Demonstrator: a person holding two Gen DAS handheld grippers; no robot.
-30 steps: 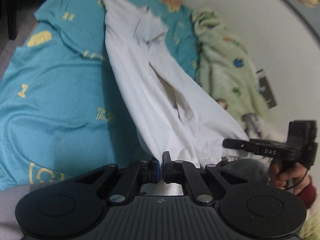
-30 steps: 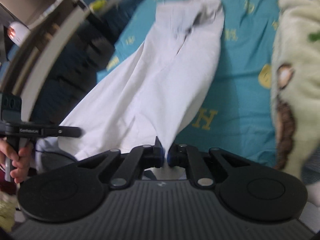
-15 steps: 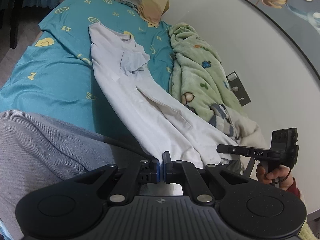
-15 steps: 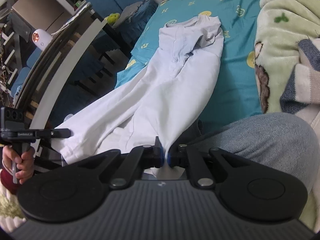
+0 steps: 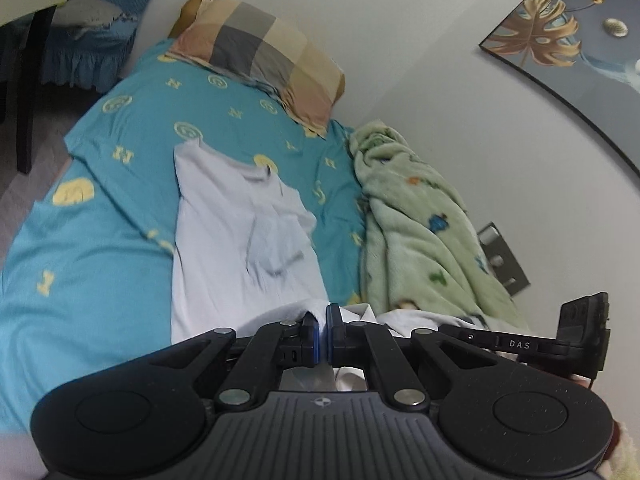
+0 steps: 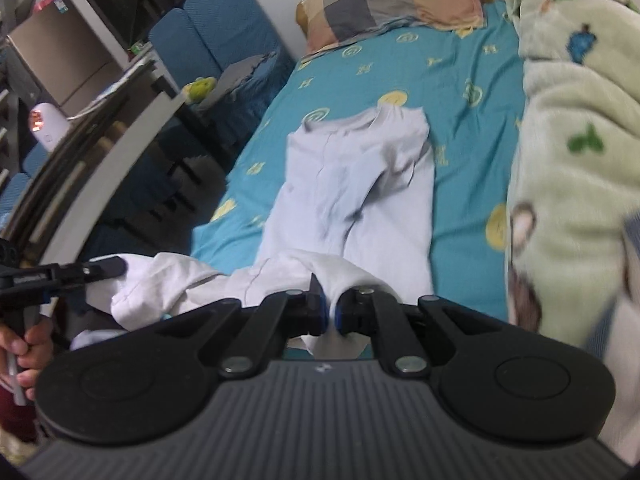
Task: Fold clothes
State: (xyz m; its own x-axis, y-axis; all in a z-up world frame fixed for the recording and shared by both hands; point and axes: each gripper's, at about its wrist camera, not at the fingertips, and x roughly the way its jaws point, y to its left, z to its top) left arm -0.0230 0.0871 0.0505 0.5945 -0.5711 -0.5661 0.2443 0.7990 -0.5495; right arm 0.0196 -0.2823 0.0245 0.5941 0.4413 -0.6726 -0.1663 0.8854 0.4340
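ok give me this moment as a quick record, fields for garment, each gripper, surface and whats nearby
garment: white shirt, collar end lying flat toward the pillow, near hem lifted
left gripper: shut on the hem
right gripper: shut on the hem
surface: teal bed sheet with yellow print
nearby: green fleece blanket along the wall side, checked pillow at the head
fold state: not yet folded over, hem bunched between the grippers

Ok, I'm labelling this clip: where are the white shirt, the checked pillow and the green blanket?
white shirt (image 5: 224, 240): left wrist view, flat body panel on the bed.
checked pillow (image 5: 264, 52): left wrist view, middle of its top face.
green blanket (image 6: 572, 128): right wrist view, fleecy fold beside the shirt.
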